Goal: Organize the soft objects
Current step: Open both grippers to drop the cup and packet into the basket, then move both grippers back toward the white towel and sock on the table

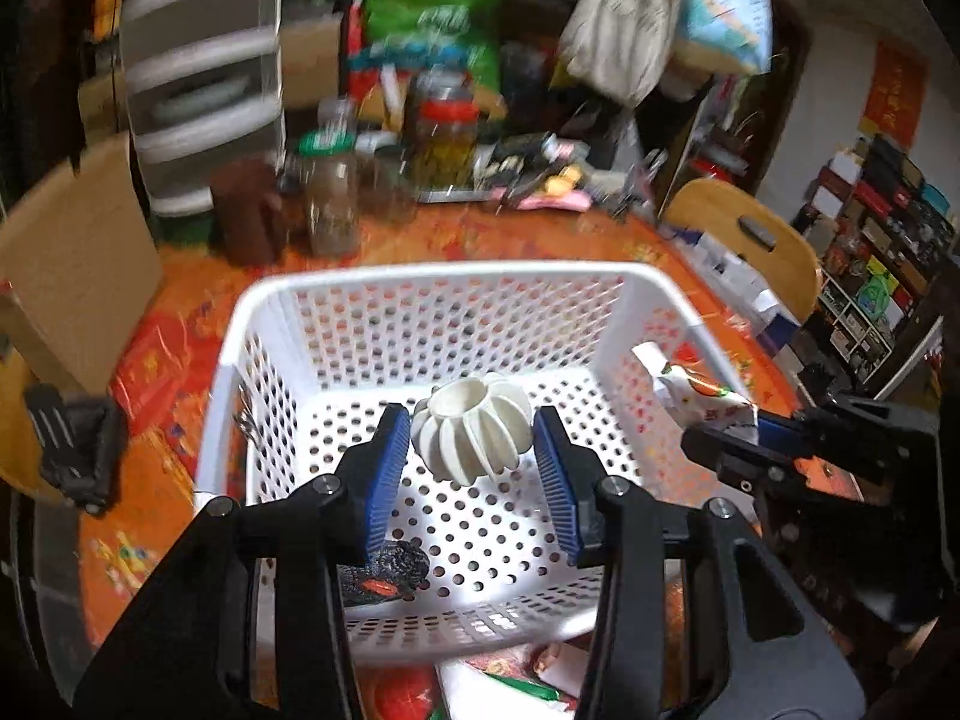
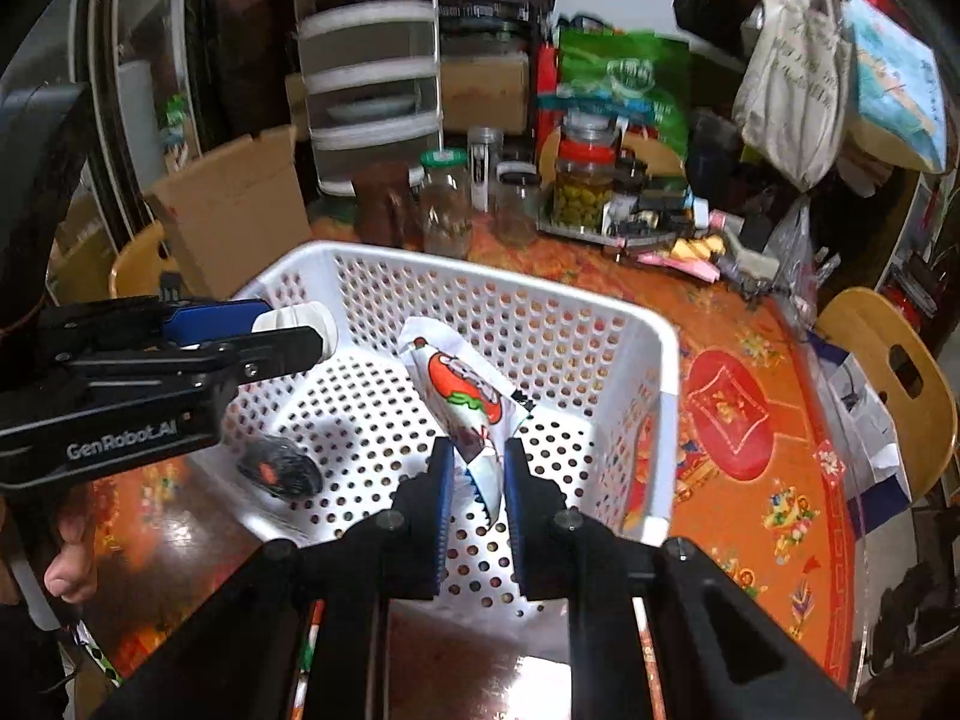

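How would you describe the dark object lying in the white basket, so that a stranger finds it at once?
On the orange table stands a white perforated basket. On its floor, in the near left corner, lies a small dark knitted item with a red-orange patch. Unlike the white ribbed ball and the white snack packet, both held in jaws, it lies loose and is the only dark thing inside.

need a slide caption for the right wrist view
Right gripper holds a snack packet over the white basket; a dark soft item lies inside.

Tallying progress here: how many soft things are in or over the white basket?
3: a ribbed white ball between the left gripper's pads, a snack packet clamped by the right gripper, a dark item on the basket floor.
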Motion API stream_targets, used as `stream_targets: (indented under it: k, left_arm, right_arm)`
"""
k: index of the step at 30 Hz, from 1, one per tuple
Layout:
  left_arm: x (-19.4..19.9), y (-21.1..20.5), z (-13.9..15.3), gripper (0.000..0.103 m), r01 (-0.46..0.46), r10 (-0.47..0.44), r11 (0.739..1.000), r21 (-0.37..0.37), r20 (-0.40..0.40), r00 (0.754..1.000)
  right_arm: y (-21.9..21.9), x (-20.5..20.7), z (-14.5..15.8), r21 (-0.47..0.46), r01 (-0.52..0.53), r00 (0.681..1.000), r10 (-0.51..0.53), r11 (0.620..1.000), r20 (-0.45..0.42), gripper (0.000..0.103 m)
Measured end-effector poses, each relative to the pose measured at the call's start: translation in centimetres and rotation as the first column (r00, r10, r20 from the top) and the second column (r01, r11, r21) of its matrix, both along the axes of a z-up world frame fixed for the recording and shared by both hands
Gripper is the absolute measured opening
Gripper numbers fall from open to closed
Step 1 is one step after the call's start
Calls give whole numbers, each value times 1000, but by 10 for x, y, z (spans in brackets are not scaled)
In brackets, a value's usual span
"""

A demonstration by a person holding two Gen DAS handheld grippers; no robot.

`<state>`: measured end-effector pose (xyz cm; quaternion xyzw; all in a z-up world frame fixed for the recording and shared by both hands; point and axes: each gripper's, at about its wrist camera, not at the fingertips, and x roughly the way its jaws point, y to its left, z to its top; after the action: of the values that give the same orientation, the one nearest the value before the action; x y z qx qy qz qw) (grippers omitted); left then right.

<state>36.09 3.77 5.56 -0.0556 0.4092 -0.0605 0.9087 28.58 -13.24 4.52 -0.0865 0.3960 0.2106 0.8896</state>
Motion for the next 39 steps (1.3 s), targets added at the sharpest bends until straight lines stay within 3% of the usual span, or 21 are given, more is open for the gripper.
stream_targets:
  k: [7, 15, 18, 20, 22, 26, 29, 33, 35, 39]
  left_arm:
    - [34, 10, -37, 40, -45, 46, 999, 12, -127, 991]
    - [47, 11, -55, 40, -47, 53, 998, 39, -177, 983]
    - [47, 10, -57, 41, -41, 48, 998, 44, -174, 984]
    - [45, 8, -56, 41, -32, 38, 999, 40, -165, 986]
    - [43, 7, -54, 44, -28, 34, 999, 40, -159, 987]
    - [35, 8, -44, 64, -33, 35, 999, 26, -117, 993]
    - [20, 13, -27, 69, -41, 42, 999, 19, -59, 997]
    - [-9, 16, -2, 82, -22, 22, 999, 25, 27, 999]
    - [-22, 16, 9, 87, -1, 1, 1000, 8, 65, 998]
    - [-42, 11, 26, 92, 22, -25, 999, 26, 107, 994]
  right_arm:
    - [15, 34, -31, -91, 9, 995, -18, 996, -100, 15]
    - [23, 52, -49, -109, -3, 983, -17, 994, -182, 15]
    - [23, 52, -49, -95, 6, 984, -23, 995, -175, 23]
    - [22, 52, -45, -74, 13, 987, -25, 997, -161, 32]
    - [20, 51, -42, -64, 18, 989, -28, 998, -148, 49]
    - [14, 44, -31, -35, 21, 994, -24, 999, -110, 51]
    - [8, 34, -22, -23, 19, 997, -20, 1000, -80, 54]
    - [-6, 12, -7, 16, 13, 1000, -12, 1000, -26, 70]
    - [-11, 2, -2, 38, 9, 1000, -9, 999, -7, 72]
    - [-20, -15, 8, 75, 6, 1000, -8, 997, 28, 84]
